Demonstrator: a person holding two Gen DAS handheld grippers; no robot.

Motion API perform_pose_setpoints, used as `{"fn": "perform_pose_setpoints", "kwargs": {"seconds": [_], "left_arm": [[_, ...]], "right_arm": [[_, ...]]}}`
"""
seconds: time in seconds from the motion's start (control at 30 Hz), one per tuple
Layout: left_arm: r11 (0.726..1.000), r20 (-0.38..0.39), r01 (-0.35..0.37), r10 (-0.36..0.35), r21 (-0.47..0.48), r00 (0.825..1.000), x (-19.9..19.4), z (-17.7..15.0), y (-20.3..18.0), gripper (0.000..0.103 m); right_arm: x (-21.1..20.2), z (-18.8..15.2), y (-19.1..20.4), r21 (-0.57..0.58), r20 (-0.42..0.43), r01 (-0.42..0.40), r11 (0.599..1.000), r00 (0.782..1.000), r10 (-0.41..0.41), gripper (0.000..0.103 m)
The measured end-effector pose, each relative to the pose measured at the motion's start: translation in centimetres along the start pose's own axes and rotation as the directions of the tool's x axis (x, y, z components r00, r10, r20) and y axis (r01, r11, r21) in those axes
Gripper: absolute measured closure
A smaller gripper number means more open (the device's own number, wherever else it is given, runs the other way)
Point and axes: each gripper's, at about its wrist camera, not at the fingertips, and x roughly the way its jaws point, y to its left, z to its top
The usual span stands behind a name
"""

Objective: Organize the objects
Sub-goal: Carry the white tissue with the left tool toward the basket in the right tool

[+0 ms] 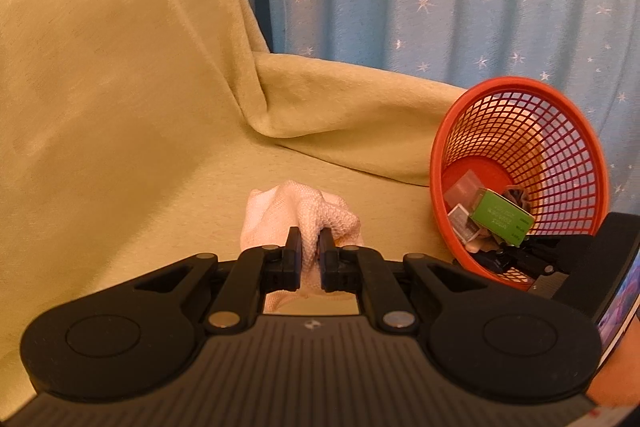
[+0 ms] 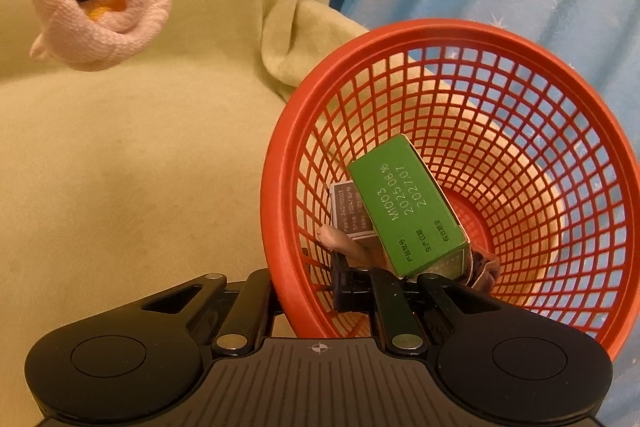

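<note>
Red basket (image 2: 592,131) rim hides right gripper (image 2: 356,279) tips, clamped; left gripper (image 1: 310,251) pinches knit cloth (image 1: 296,207).

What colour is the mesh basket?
The basket is red-orange, clearest in the right wrist view.

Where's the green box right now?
The green box lies inside the tilted red basket, low at right in both wrist views, on a small grey box, just ahead of the right gripper.

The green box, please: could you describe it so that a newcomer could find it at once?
Find the tilted red mesh basket on the yellow-green sofa cover. The green box lies inside, over a smaller grey box; it alone is bright green, with pale printed dates.
</note>
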Motion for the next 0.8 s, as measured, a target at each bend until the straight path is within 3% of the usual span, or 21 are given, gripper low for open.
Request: {"fn": "perform_pose_setpoints", "kwargs": {"seconds": [0.33, 0.47, 0.6, 0.8], "left_arm": [[0.995, 0.040, 0.083, -0.086, 0.060, 0.996, -1.9, 2.4, -3.0, 0.097], [0.990, 0.052, 0.122, -0.126, 0.075, 0.991, -1.7, 4.1, -5.0, 0.097], [0.982, 0.032, 0.167, -0.170, 0.086, 0.985, -0.8, 6.0, -7.4, 0.097], [0.956, -0.017, 0.285, -0.284, 0.068, 0.959, -0.6, 9.6, -10.2, 0.097]], "right_arm": [[-3.0, 0.0, -1.5, -0.093, 0.050, -0.025, 0.995, 0.998, 0.030, 0.103], [-3.7, -0.1, -3.3, -0.151, 0.061, -0.086, 0.985, 0.993, 0.096, 0.103], [-4.4, -0.7, -4.7, -0.256, 0.067, -0.167, 0.952, 0.980, 0.190, 0.103], [-6.1, -0.9, -6.3, -0.434, 0.024, -0.266, 0.861, 0.952, 0.306, 0.102]]}}
